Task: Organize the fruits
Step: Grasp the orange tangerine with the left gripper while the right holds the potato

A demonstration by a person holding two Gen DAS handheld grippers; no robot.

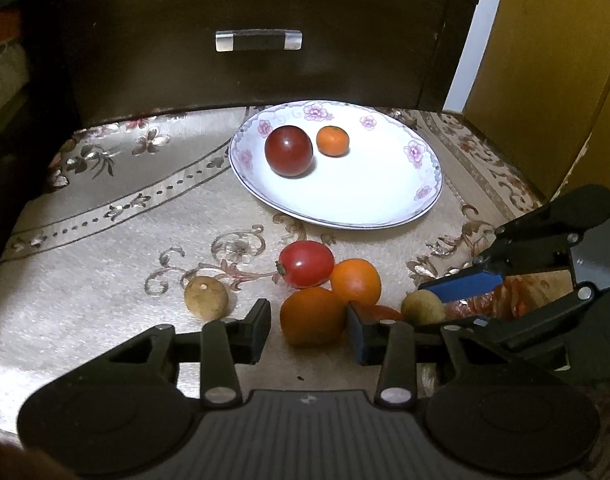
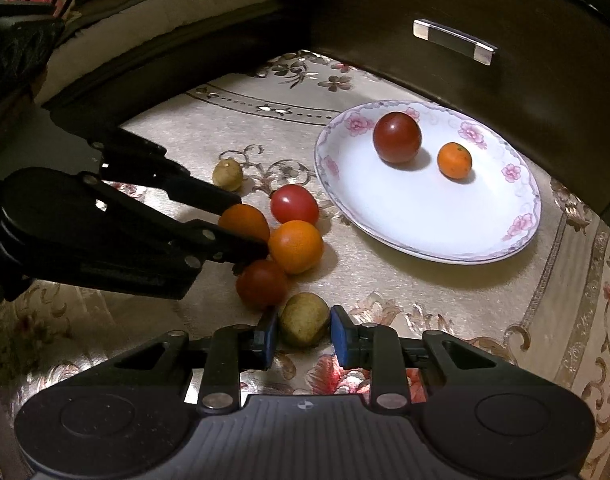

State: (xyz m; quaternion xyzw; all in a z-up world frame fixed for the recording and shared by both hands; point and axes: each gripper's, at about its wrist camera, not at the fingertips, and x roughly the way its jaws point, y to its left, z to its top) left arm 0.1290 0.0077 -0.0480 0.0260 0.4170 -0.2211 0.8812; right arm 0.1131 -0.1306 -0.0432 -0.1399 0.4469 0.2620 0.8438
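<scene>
Between the left gripper's spread fingers sits an orange, low on the cloth; jaws wide, pads beside it on both sides, contact unclear. Right gripper also open, its blue pads flanking a brownish-green fruit, small gaps each side, not clamped.

Cluster just past the left tool: second orange touching the first, red tomato touching both from behind. A dark red tomato lies beside the left gripper's right finger, mostly hidden in the left view, clear in the right view, touching the second orange and just beside the brownish-green fruit. Another brownish fruit sits alone, left of the cluster, near the left finger tip but apart from it.

Both tools come at the cluster from different sides, close together; the right gripper's blue pad shows at the right edge of the left view.

Farther out: white plate with pink flower rim, apart from the cluster. On it a dark red tomato and a small orange, near each other, not clearly touching. Rest of the plate bare.

Everything rests on a beige floral cloth. Behind the plate stands a dark cabinet with a clear handle.
</scene>
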